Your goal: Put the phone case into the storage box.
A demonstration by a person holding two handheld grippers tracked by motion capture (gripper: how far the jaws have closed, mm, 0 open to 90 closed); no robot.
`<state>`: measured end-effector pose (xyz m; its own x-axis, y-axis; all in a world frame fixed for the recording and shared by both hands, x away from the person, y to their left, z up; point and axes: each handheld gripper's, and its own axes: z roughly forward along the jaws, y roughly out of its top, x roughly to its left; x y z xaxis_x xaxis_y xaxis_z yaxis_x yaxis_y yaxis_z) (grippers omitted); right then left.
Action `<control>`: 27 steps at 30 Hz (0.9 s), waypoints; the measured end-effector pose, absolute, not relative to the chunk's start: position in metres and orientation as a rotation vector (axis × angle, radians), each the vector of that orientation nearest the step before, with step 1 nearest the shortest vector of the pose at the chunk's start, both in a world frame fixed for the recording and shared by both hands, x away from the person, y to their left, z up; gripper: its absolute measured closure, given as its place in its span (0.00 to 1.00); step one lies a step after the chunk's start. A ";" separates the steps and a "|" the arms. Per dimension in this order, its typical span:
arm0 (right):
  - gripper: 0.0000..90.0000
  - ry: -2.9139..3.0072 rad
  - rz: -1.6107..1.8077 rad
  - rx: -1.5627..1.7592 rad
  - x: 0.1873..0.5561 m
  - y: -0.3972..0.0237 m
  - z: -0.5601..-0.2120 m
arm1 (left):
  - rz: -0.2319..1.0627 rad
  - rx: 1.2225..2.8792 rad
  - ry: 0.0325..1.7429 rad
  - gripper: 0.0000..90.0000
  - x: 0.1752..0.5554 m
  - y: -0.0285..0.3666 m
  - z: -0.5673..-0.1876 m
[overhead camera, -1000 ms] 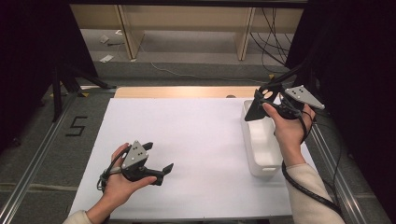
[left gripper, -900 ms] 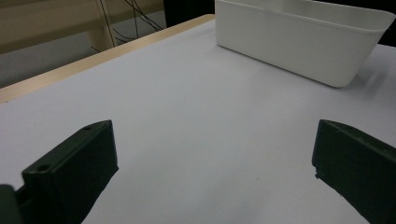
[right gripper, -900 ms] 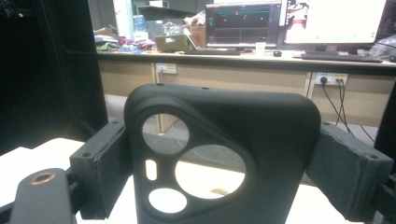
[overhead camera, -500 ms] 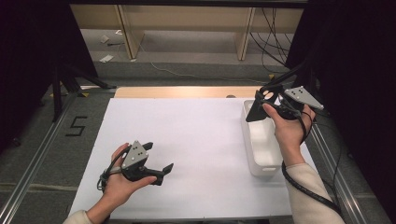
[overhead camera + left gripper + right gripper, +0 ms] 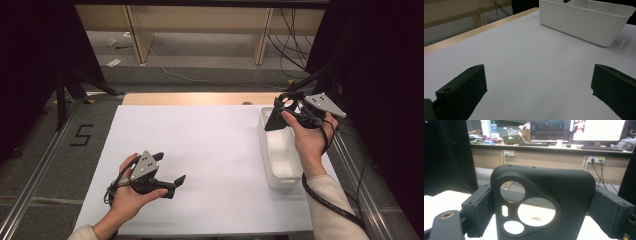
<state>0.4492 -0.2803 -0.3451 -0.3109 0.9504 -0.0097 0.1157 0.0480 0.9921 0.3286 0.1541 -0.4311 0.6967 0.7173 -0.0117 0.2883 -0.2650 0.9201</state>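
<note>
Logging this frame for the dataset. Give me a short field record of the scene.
held item: black phone case with camera cutouts
holder: right hand-held gripper, jaws pressed on the case's sides
case position: above the far end of the white bin
left hand-held gripper: open, nothing between its jaws, low over the white table cover
bin location: right side of the table

phone case [image 5: 544, 202]: matt black plastic | bin [image 5: 280, 150]: smooth white plastic | table [image 5: 200, 150]: matt white

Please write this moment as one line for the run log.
right gripper: shut on phone case, above bin | left gripper: open, over table
</note>
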 end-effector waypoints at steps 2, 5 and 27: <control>0.17 1.548 1.351 1.114 0.449 -0.281 -0.346 | 0.506 1.846 0.789 0.00 0.329 0.154 -0.431; 0.17 1.549 1.344 1.115 0.450 -0.281 -0.346 | 0.506 1.846 0.790 0.00 0.329 0.154 -0.431; 0.17 1.548 1.319 1.127 0.453 -0.286 -0.351 | 0.503 1.845 0.793 0.00 0.329 0.154 -0.431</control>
<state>0.4527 -0.2861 -0.3514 -0.2893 0.9570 -0.0220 0.1303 0.0622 0.9895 0.3286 0.1542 -0.4313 0.6958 0.7180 -0.0158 0.2915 -0.2622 0.9199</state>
